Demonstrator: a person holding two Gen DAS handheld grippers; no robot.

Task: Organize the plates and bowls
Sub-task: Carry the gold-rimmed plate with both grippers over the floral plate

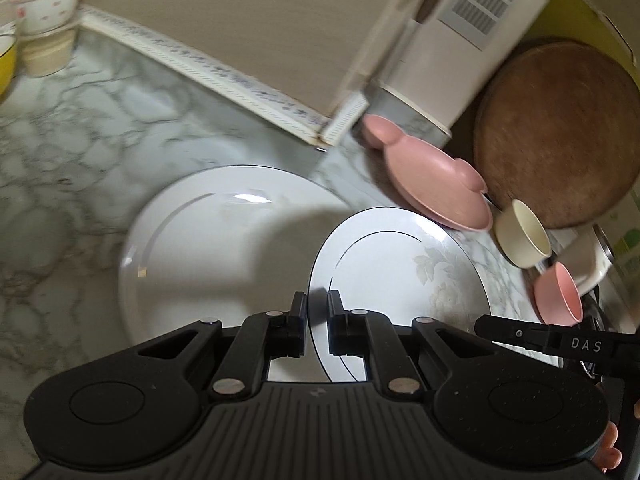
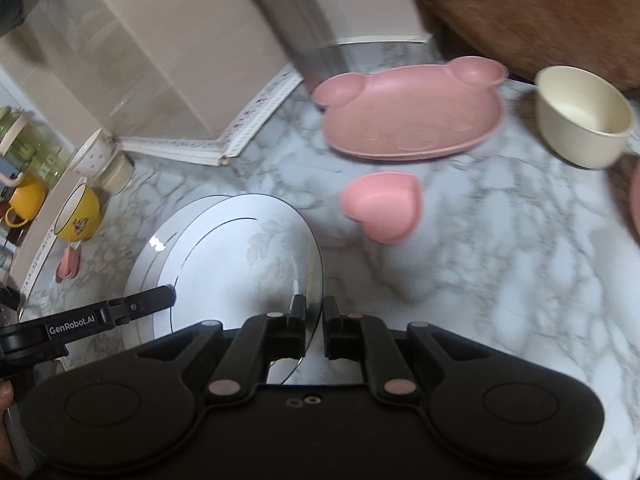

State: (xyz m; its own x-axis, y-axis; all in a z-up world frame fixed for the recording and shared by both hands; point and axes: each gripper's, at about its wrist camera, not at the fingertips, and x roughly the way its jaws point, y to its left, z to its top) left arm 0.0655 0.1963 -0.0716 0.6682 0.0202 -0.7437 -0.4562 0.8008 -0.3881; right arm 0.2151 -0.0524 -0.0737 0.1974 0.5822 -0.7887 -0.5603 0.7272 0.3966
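Both grippers hold one white floral plate (image 1: pixel 400 272) by opposite rims, lifted above a second, larger white plate (image 1: pixel 208 240) on the marble counter. My left gripper (image 1: pixel 318 320) is shut on its left rim. My right gripper (image 2: pixel 314 324) is shut on its right rim (image 2: pixel 240 264); the lower plate (image 2: pixel 148 264) shows beneath. A pink bear-shaped plate (image 2: pixel 412 116), a pink heart-shaped bowl (image 2: pixel 384 208) and a cream bowl (image 2: pixel 580 116) lie beyond on the counter.
A round wooden board (image 1: pixel 560 132) and a white appliance (image 1: pixel 460 40) stand at the back. Stacked white bowls (image 1: pixel 46 8) and a yellow bowl (image 2: pixel 78 212) sit along the left wall. A small pink item (image 2: pixel 68 264) lies near them.
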